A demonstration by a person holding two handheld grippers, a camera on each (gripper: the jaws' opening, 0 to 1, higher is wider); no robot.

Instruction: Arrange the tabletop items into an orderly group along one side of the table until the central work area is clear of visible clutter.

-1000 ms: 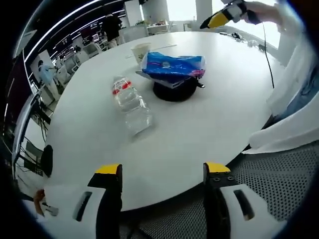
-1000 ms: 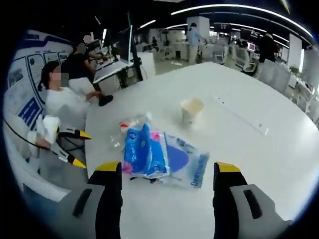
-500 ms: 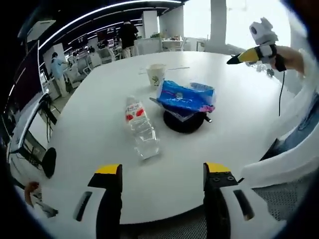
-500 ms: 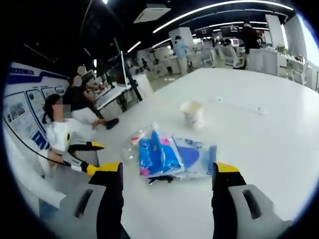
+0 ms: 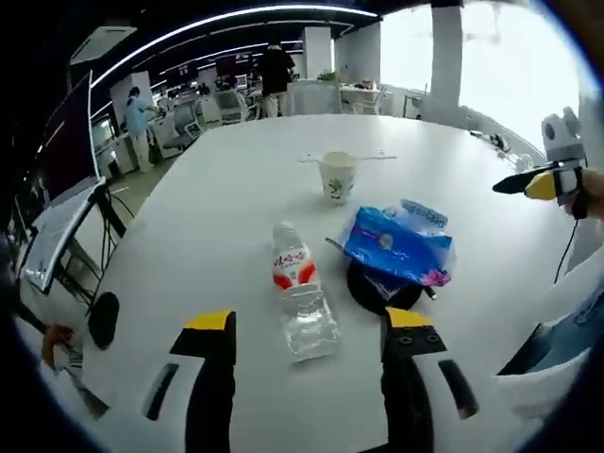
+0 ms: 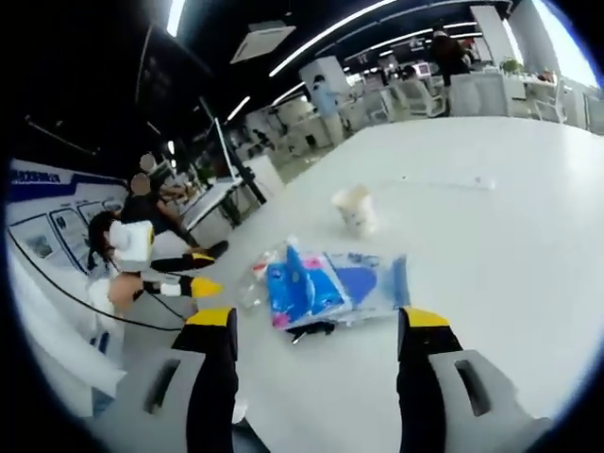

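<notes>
My left claw (image 5: 308,330), jaws apart and empty, faces the bottle (image 5: 297,297) lying at twelve o'clock, long axis pointing away.

In your left gripper view, the bottle (image 5: 300,294) lies left of the pack (image 5: 396,247); the cup (image 5: 338,176) stands behind both.

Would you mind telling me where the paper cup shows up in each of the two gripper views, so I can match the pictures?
Left gripper view: the paper cup stands upright above centre, beyond the lying water bottle.
Right gripper view: the paper cup stands just above centre, beyond the blue package.
Shared landmark: the blue package, lying between the cup and each camera's side.
</notes>
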